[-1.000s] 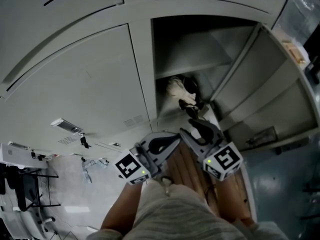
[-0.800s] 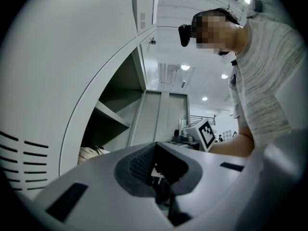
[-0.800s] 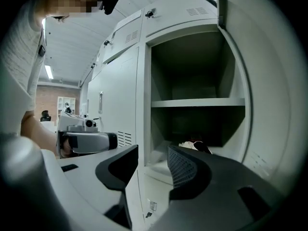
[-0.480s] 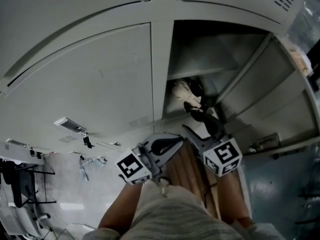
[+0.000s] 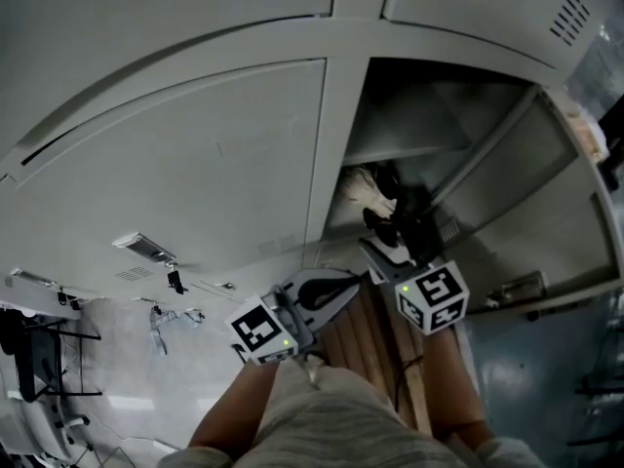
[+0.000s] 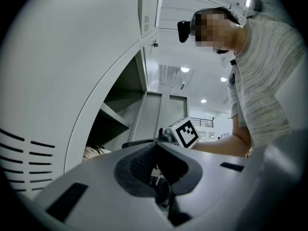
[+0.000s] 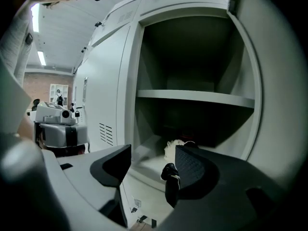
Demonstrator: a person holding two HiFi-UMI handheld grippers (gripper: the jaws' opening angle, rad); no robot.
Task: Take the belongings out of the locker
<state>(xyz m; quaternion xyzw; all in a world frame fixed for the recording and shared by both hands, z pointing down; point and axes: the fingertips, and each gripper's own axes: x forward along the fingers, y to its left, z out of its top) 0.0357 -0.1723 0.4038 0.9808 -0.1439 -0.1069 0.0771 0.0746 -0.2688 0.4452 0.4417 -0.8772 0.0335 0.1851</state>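
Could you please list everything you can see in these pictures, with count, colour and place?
Grey metal locker: one, door open, right of closed doors.
Grey shelf: one, across the open locker.
Cream and black soft heap: one, on the locker's floor under the shelf.
Wooden slatted bench: one, brown, below the grippers.
Left gripper: one, grey, jaws together, empty, outside the locker.
Right gripper: one, grey, jaws apart, empty, before the opening.

I am in a locker room: grey metal lockers (image 5: 195, 164) with vent slots (image 7: 107, 134) left of my right gripper (image 7: 153, 161), an open locker (image 7: 192, 47) with a shelf (image 7: 192, 98) ahead of it, and wooden slats (image 5: 366, 344) beneath.
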